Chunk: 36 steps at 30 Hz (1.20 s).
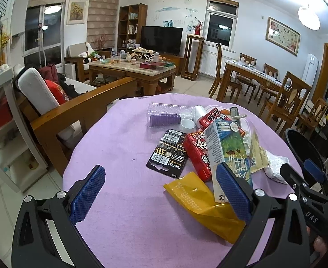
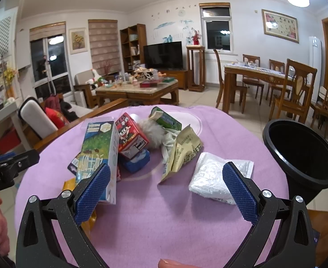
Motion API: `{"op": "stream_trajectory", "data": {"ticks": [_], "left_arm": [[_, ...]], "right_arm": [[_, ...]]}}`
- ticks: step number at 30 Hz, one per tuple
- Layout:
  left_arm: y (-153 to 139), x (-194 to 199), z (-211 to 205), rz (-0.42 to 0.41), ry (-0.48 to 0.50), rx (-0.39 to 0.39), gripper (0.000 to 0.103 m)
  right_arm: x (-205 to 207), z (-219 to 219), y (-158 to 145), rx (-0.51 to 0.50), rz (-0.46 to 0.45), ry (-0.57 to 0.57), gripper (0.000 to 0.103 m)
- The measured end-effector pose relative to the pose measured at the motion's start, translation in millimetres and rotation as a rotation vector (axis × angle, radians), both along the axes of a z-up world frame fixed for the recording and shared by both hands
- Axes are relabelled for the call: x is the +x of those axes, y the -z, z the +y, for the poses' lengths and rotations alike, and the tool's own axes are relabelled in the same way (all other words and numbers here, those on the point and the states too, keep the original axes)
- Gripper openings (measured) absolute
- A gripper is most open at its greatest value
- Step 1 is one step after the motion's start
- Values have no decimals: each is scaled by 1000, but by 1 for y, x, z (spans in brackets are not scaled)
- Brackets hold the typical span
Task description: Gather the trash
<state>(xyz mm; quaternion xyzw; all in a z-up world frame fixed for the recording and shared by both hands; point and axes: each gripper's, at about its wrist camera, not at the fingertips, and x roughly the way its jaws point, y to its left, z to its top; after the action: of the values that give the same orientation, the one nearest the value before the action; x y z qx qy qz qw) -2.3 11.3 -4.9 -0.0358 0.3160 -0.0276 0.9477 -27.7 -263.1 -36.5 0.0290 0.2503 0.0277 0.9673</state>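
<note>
Lilac-clothed tabletop (image 1: 123, 147) carried the trash pile (image 1: 208, 143); my left tongs (image 1: 159, 192) and right tongs (image 2: 166, 192) hovered spread, empty, black bin (image 2: 297, 151) at right.

- Ahead of your hand-held gripper: white walls, dark television (image 1: 161, 40), cluttered coffee table (image 1: 132, 69).
- To its left: wooden sofa (image 1: 74, 109).
- To its right: dining table (image 1: 253, 76), chairs, lit ceiling lamp (image 1: 308, 17).

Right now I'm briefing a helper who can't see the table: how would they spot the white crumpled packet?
On the purple tablecloth, look at the side nearest the black bin. The white crumpled packet lies flat there, apart from the heap, right of the beige snack bag. It is the only plain white piece.
</note>
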Motion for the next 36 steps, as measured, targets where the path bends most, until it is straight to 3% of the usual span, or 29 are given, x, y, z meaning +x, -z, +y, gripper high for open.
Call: {"op": "stream_trajectory", "data": {"ticks": [7,36], "left_arm": [[2,0,-2,-11,-7,31,98],[2,0,2,-10,-11,12,98]], "right_arm": [[4,1,7,-2,1,1,99],[5,9,13,0,4,-10,99]]}}
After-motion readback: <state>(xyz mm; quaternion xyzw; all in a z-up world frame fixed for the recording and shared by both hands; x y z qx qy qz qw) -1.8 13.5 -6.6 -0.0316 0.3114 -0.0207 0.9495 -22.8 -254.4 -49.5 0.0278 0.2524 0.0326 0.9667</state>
